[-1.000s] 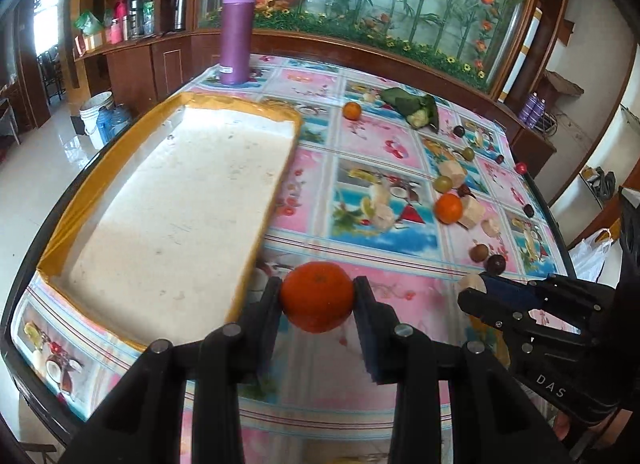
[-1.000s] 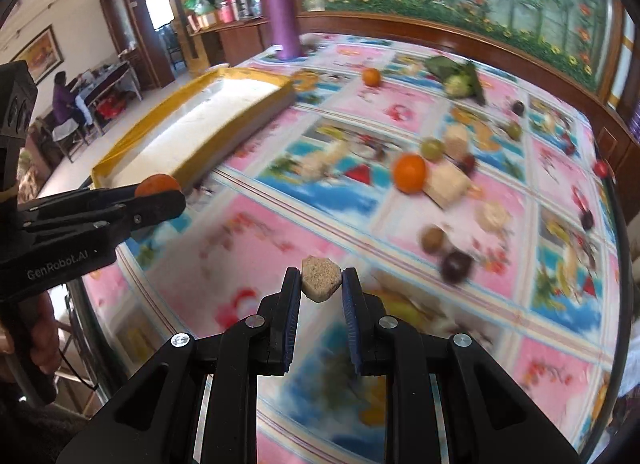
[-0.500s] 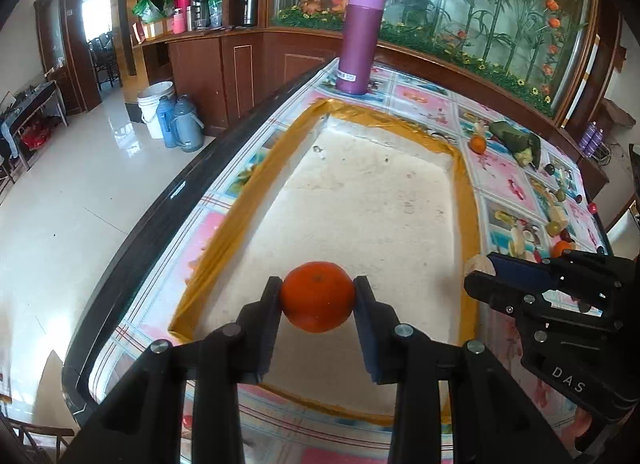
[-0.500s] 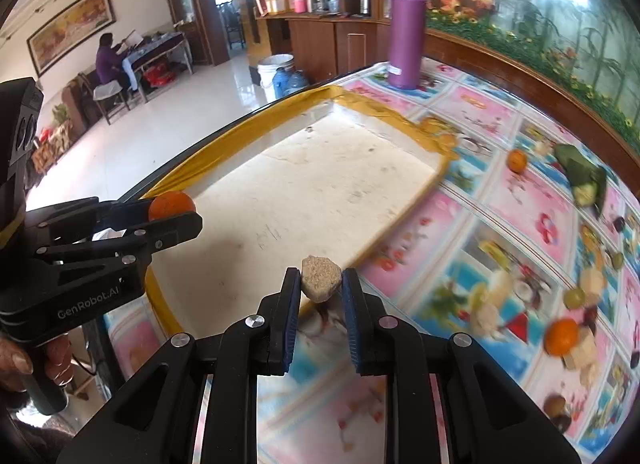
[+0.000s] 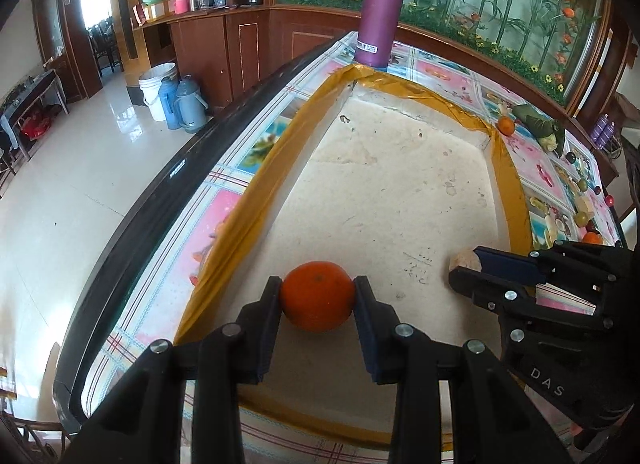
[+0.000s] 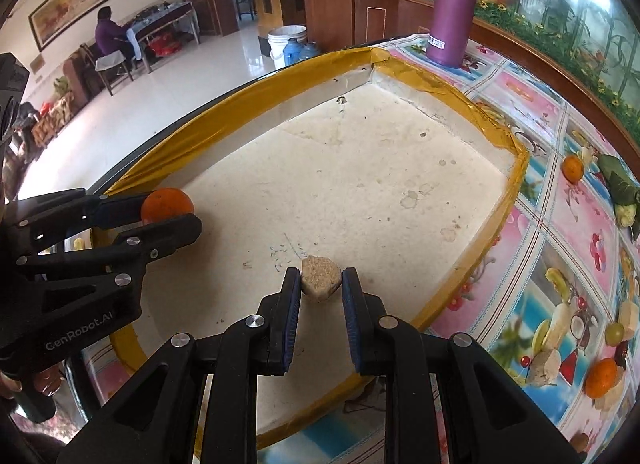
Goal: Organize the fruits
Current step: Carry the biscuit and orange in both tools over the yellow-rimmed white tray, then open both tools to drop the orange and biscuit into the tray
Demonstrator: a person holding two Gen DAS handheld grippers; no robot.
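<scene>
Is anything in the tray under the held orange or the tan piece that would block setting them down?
Nothing visible does. The tray floor below the orange and the tan piece is bare, only stained and scuffed.

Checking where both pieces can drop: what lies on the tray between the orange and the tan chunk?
Nothing: in the right wrist view, bare tray floor separates orange and tan chunk.

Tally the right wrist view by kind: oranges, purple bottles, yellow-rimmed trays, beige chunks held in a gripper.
Oranges: 3, one in the left gripper, two on the tablecloth
Purple bottle: 1
Yellow-rimmed tray: 1
Beige chunk in the right gripper: 1
Total: 6
</scene>
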